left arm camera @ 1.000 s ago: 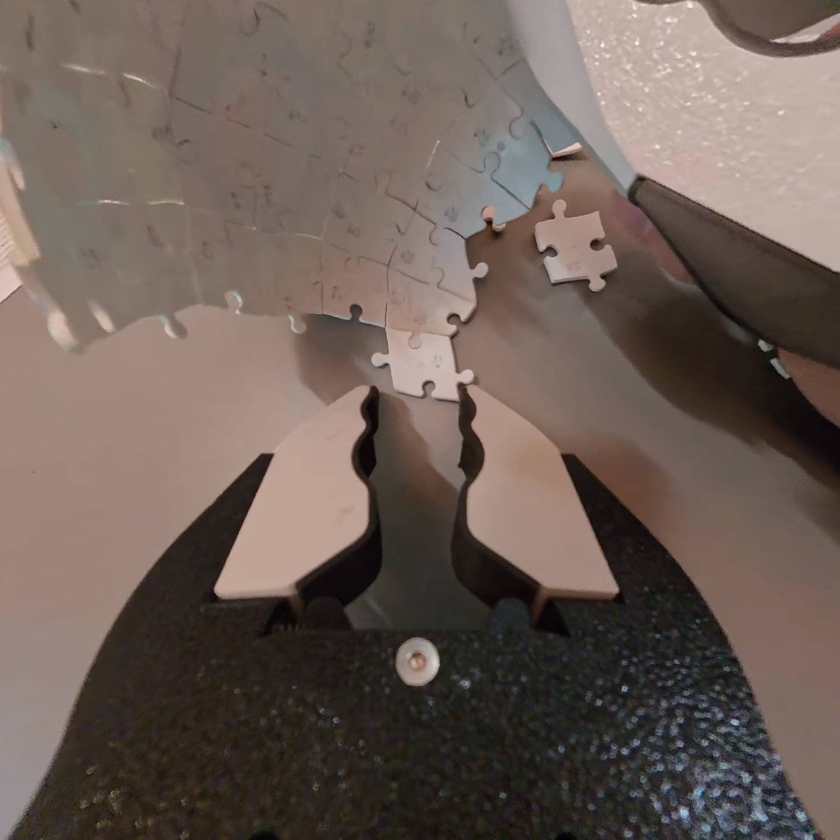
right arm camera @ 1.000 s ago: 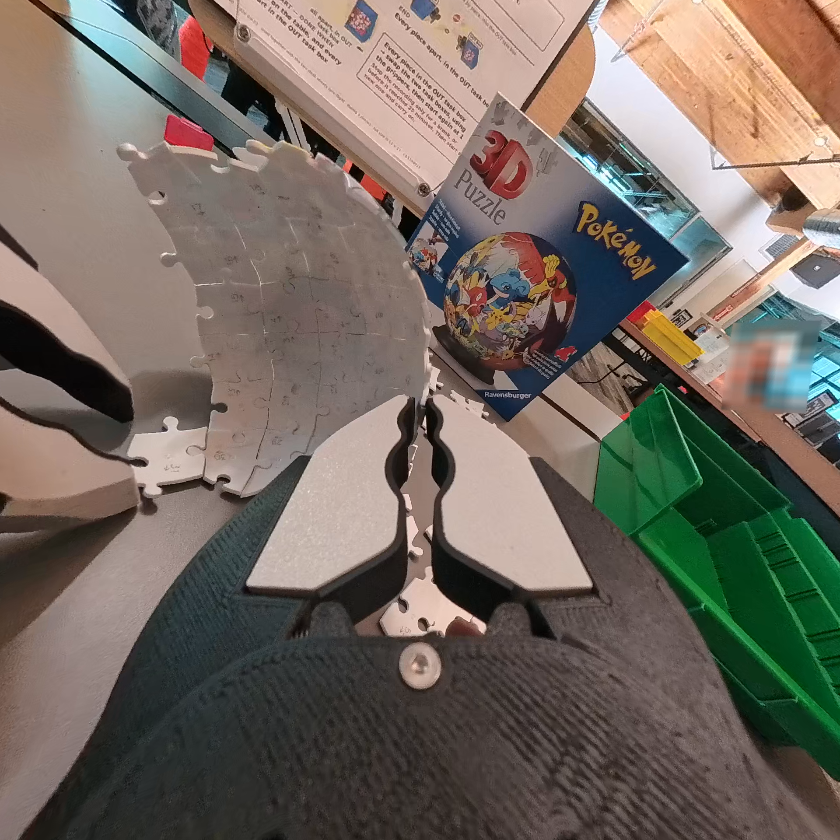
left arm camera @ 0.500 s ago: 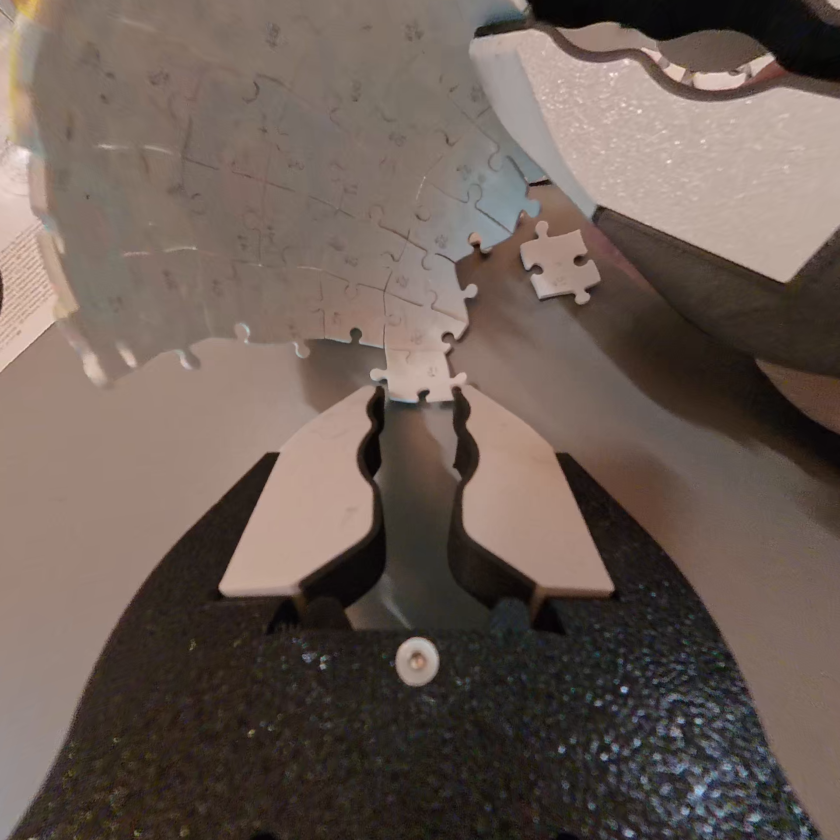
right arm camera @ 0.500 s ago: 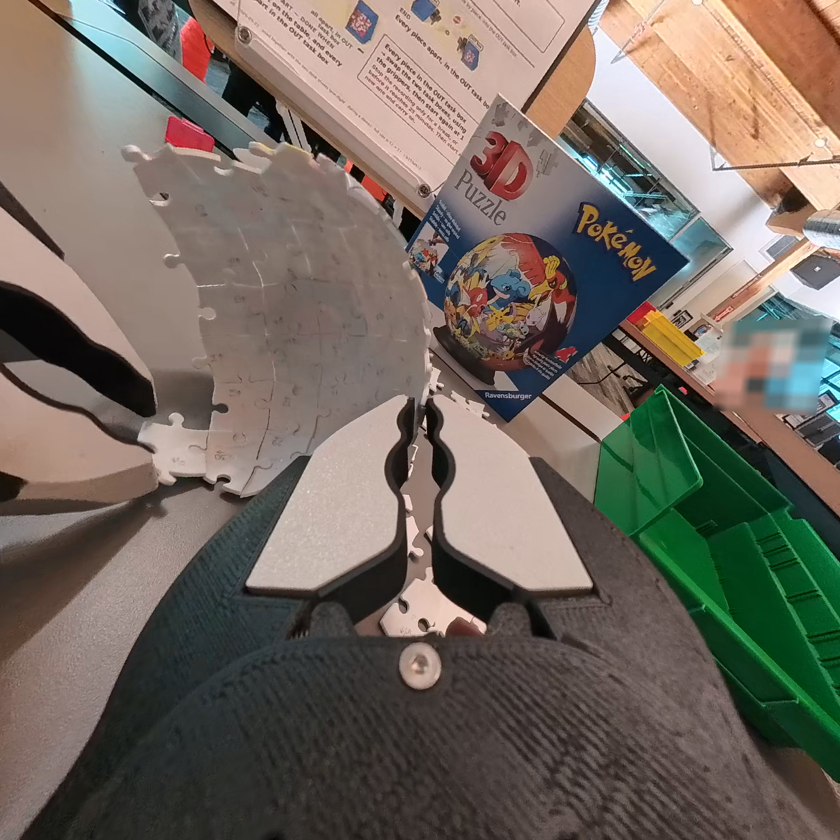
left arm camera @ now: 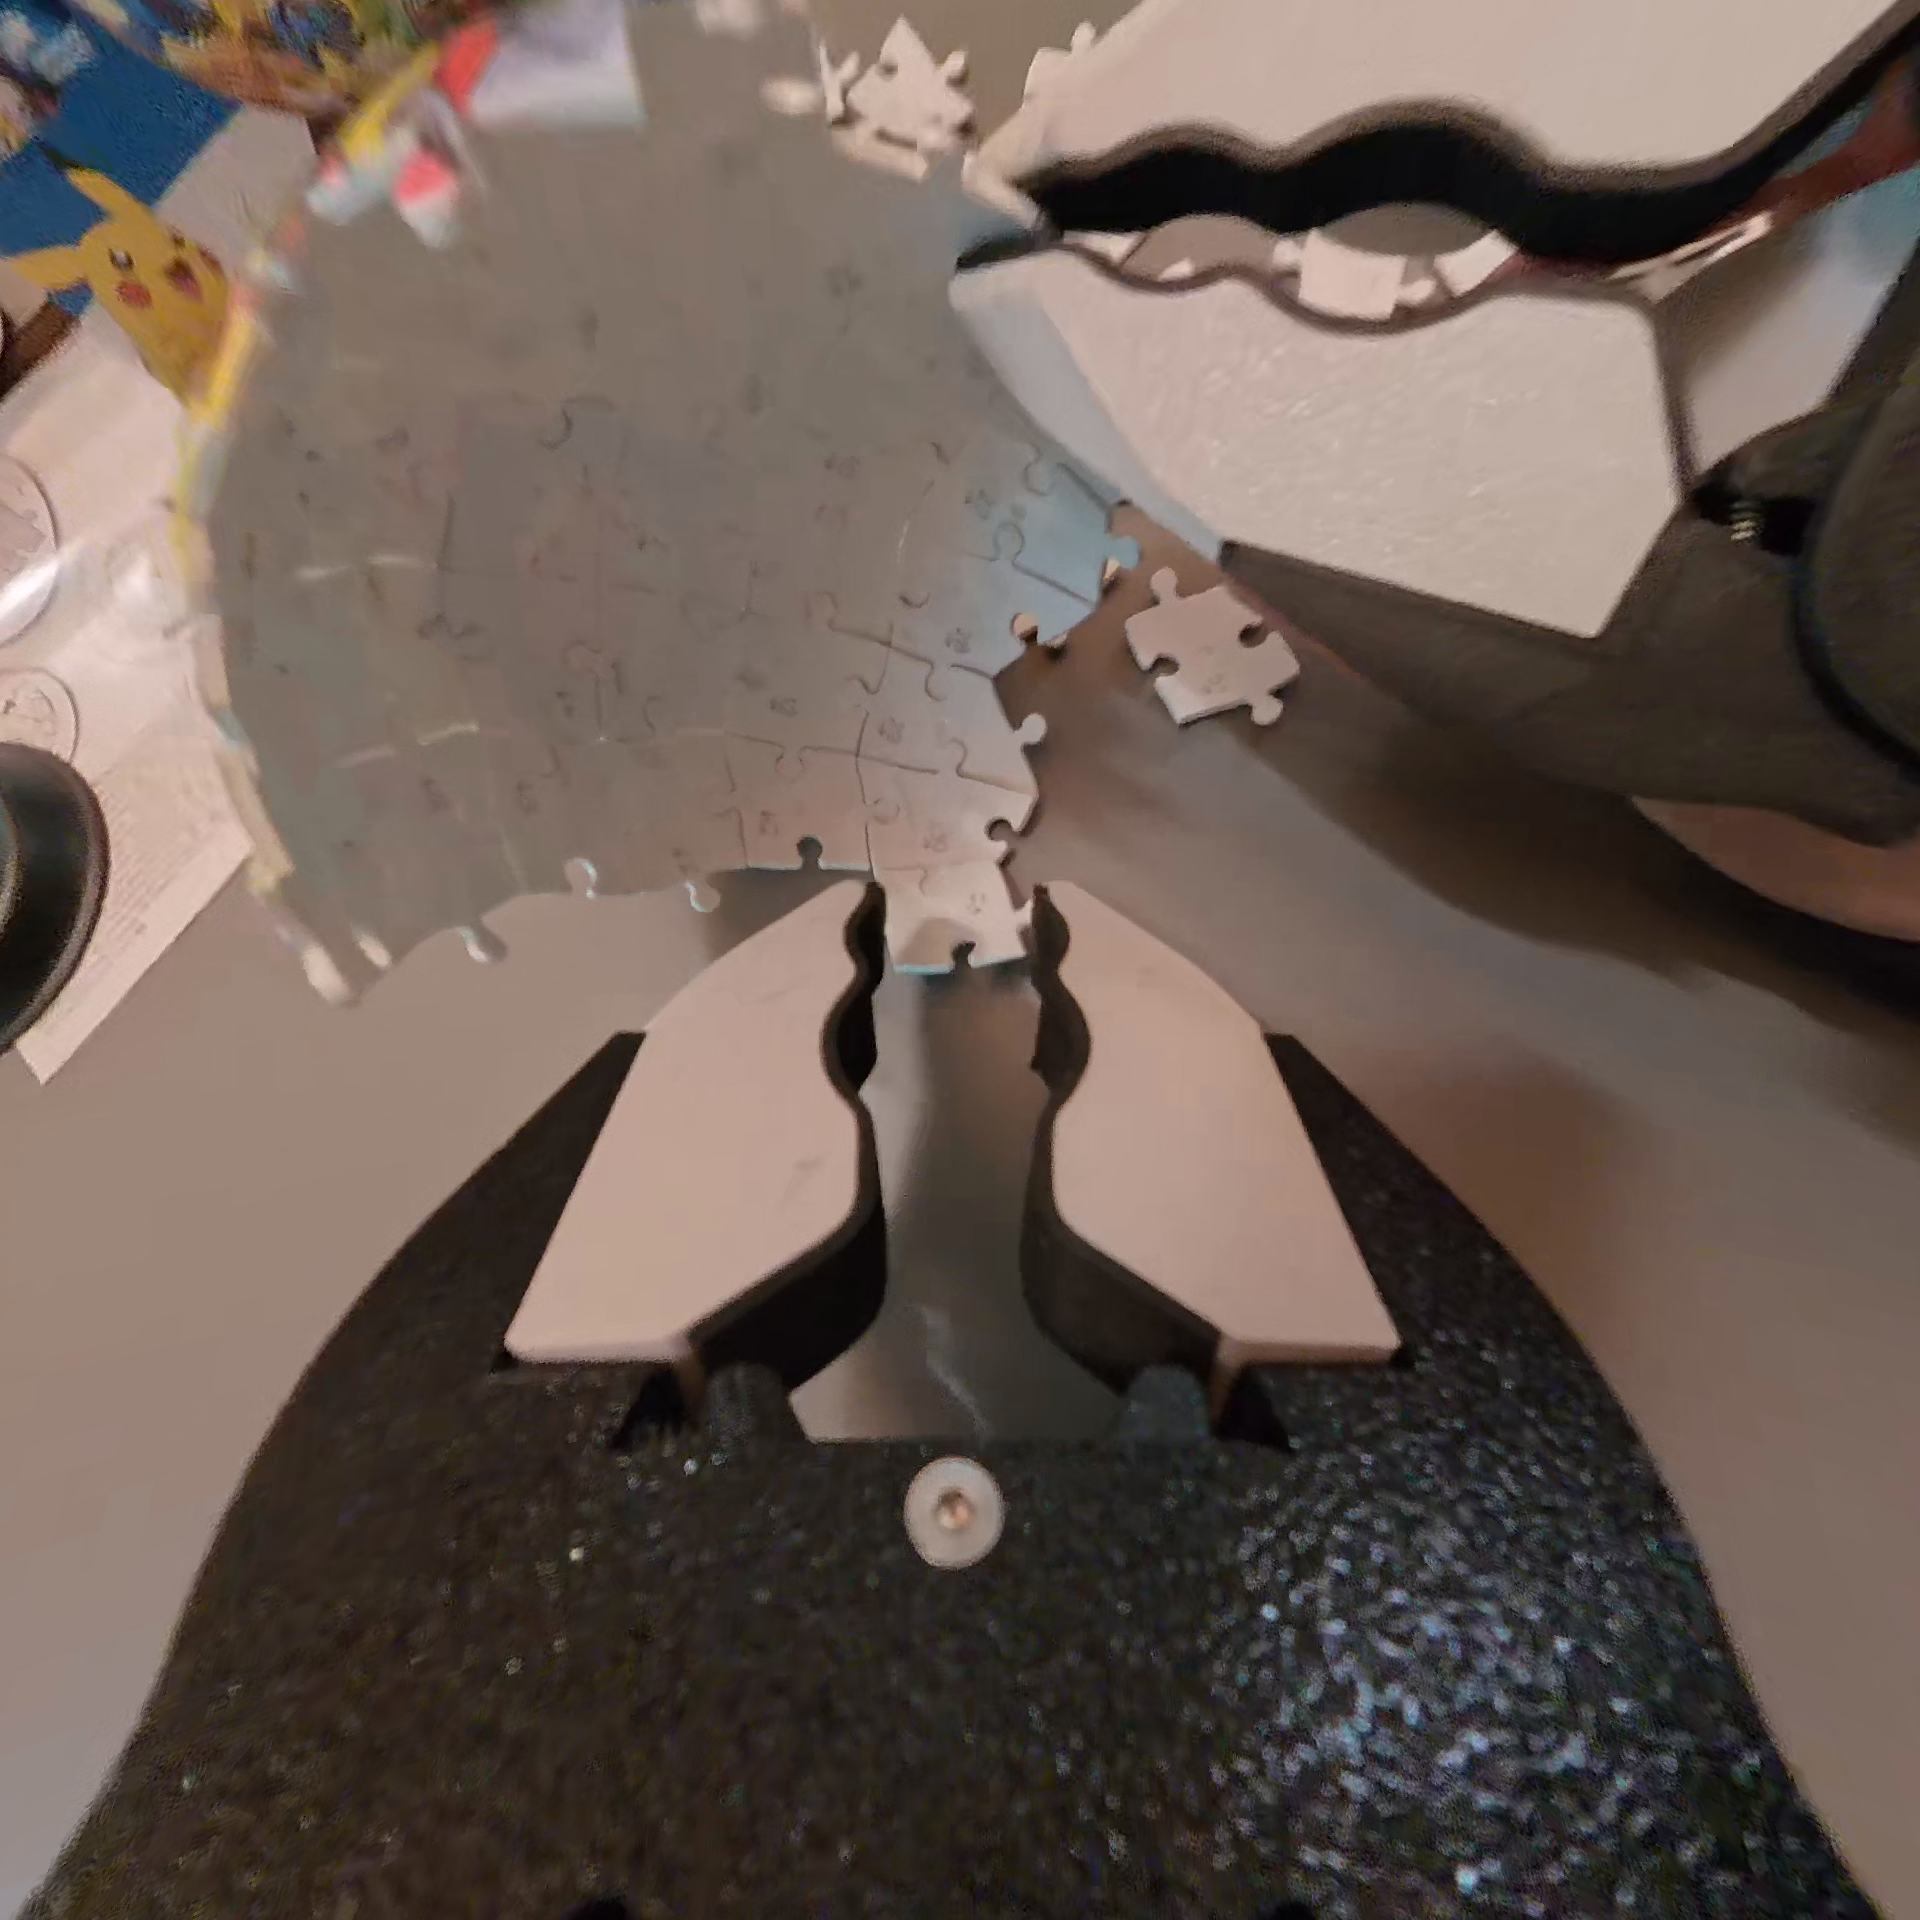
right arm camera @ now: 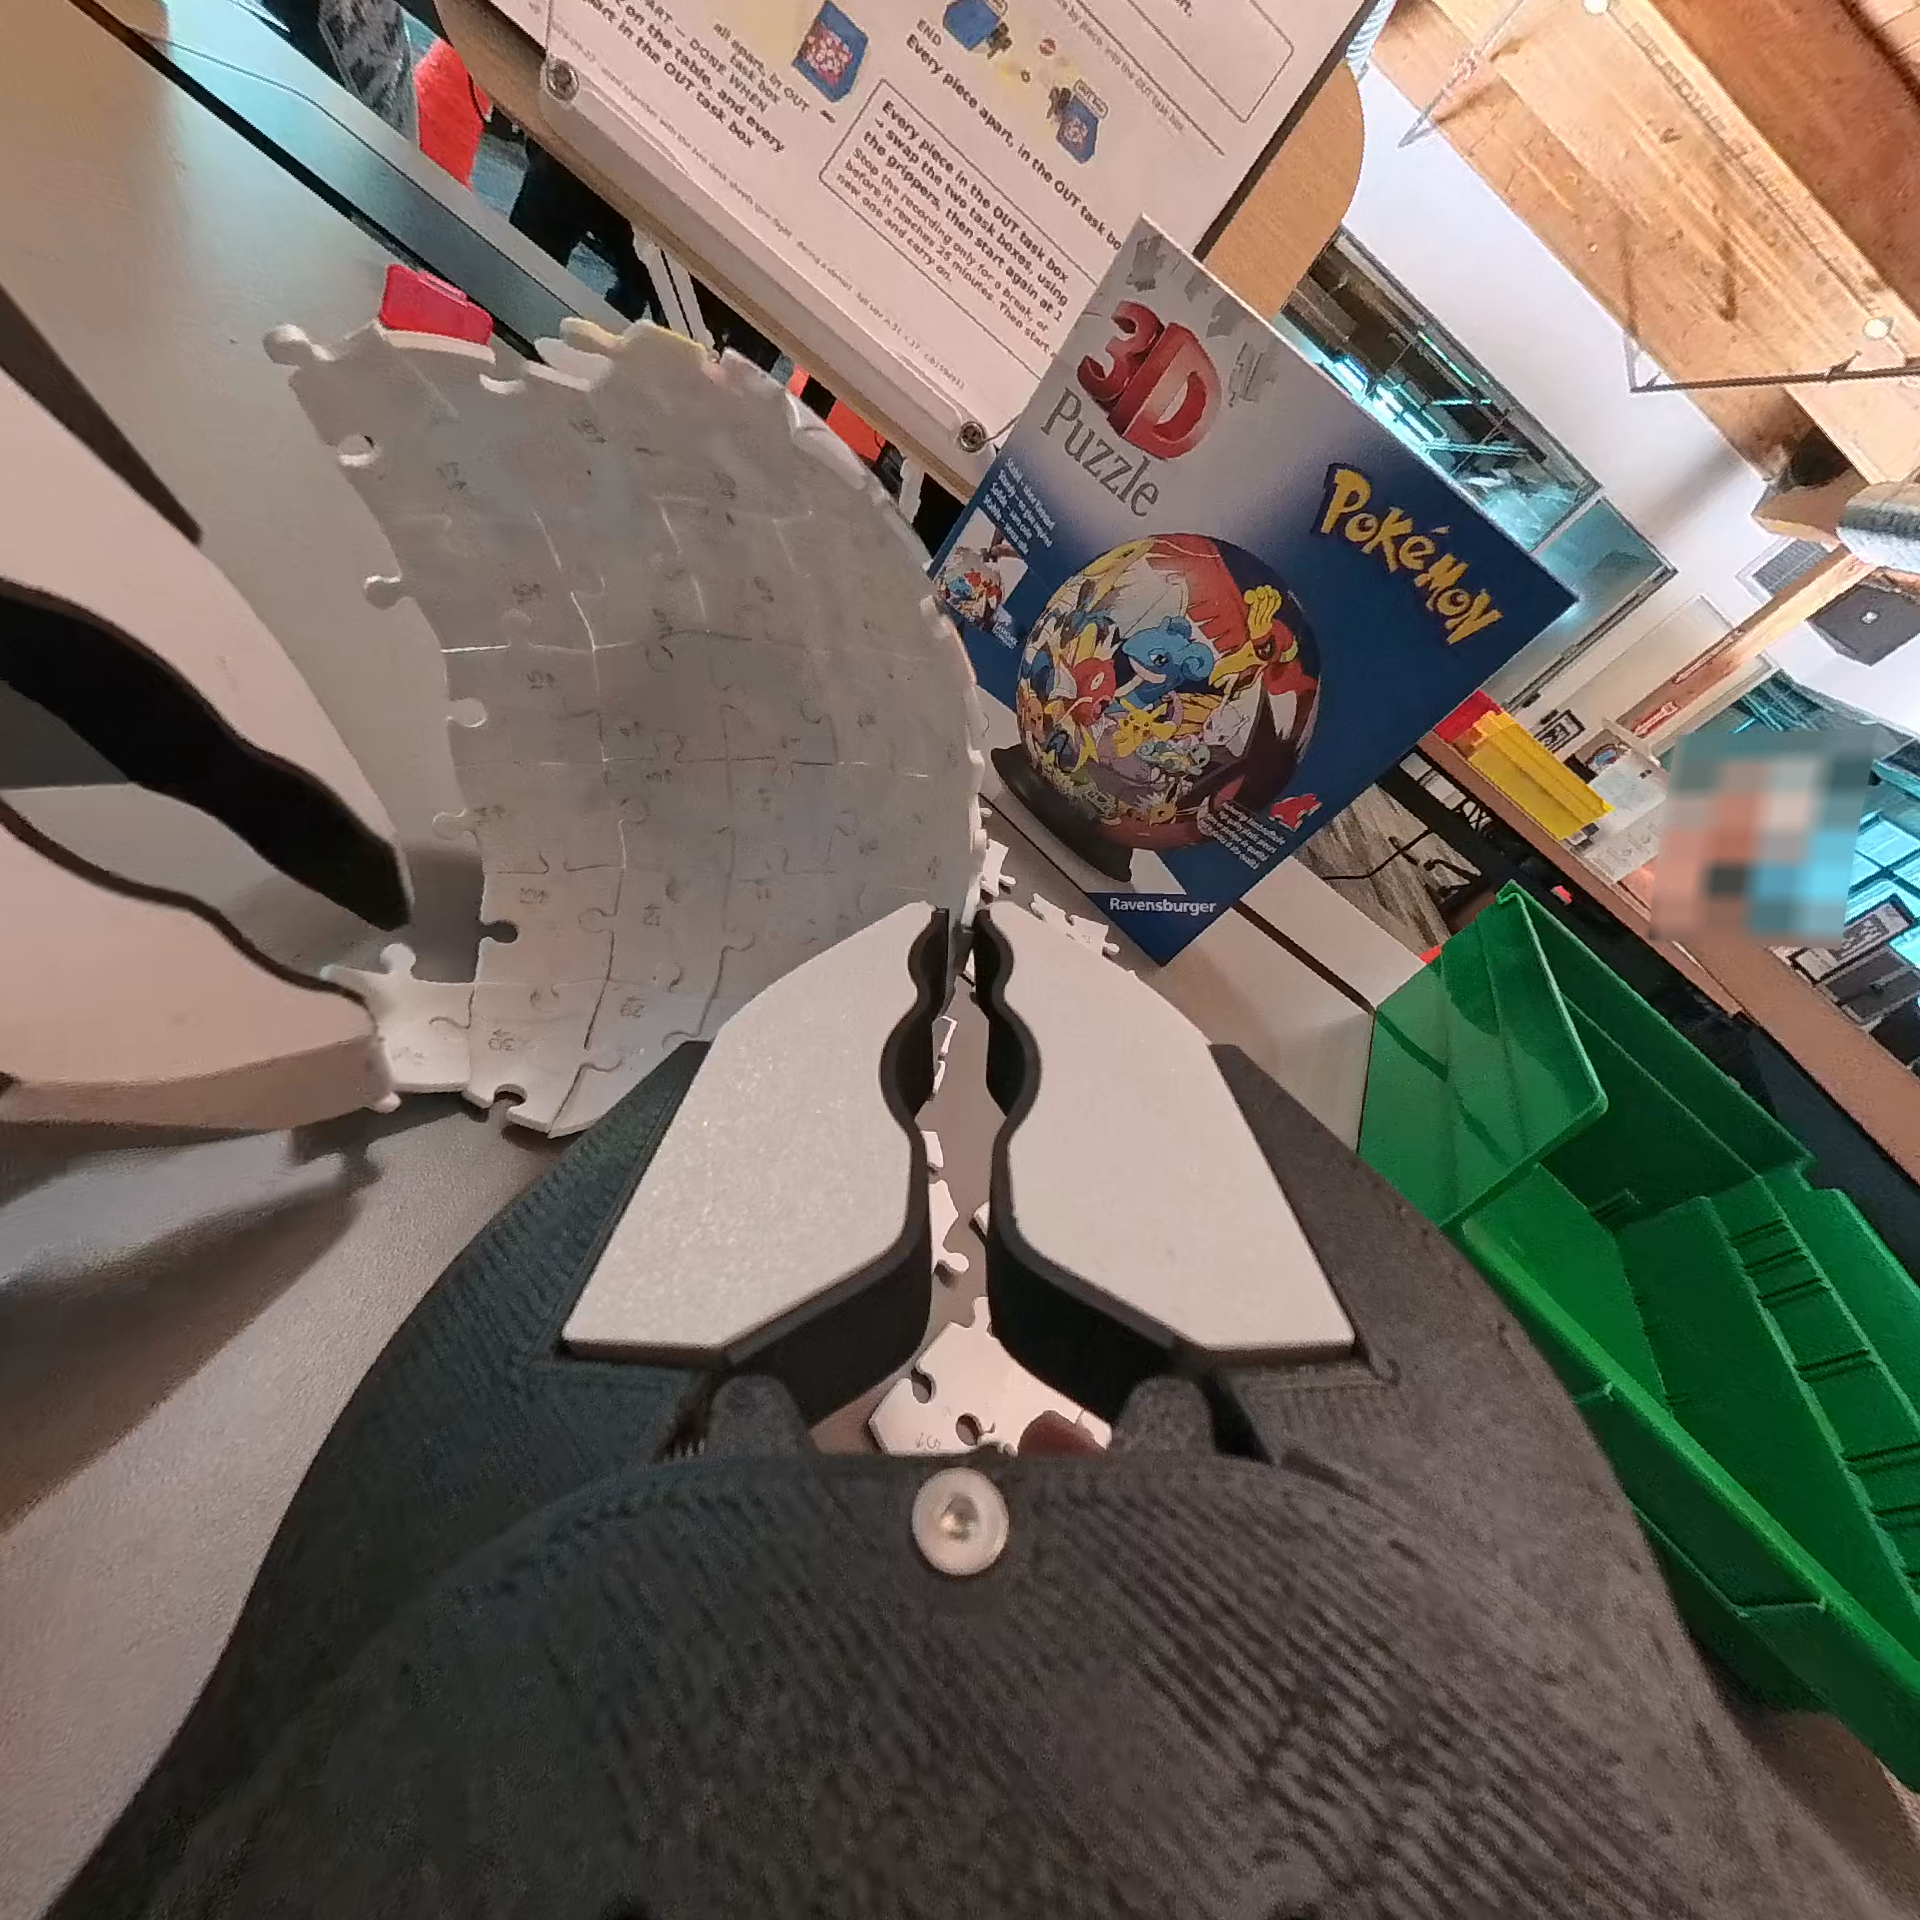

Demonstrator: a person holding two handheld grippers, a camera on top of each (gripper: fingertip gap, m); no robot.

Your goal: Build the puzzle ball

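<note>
The partly built puzzle ball is a curved white shell (left arm camera: 623, 582) standing on the grey table, inner side towards me; it also shows in the right wrist view (right arm camera: 675, 727). My left gripper (left arm camera: 961, 914) is open, its tips on either side of the shell's lowest piece (left arm camera: 956, 935). In the right wrist view the left gripper (right arm camera: 379, 987) sits at that same piece (right arm camera: 405, 1039). My right gripper (right arm camera: 963, 935) is shut on the shell's far edge; it shows at the upper right of the left wrist view (left arm camera: 1023, 203). One loose piece (left arm camera: 1210, 660) lies right of the shell.
The blue puzzle box (right arm camera: 1247, 644) stands behind the shell, under a white instruction board (right arm camera: 935, 125). Green bins (right arm camera: 1662, 1195) stand to the right. Loose pieces lie under my right gripper (right arm camera: 966, 1392) and beyond the shell (left arm camera: 904, 94). A paper sheet (left arm camera: 135, 883) lies left. Left tips to right tips: about 9 centimeters. The left tips stand about 7 centimeters off the loose piece (left arm camera: 1210, 660).
My left gripper has moved forward until its tips flank the shell's lowest piece, with the jaws slightly narrower. The right gripper keeps its hold on the shell.
</note>
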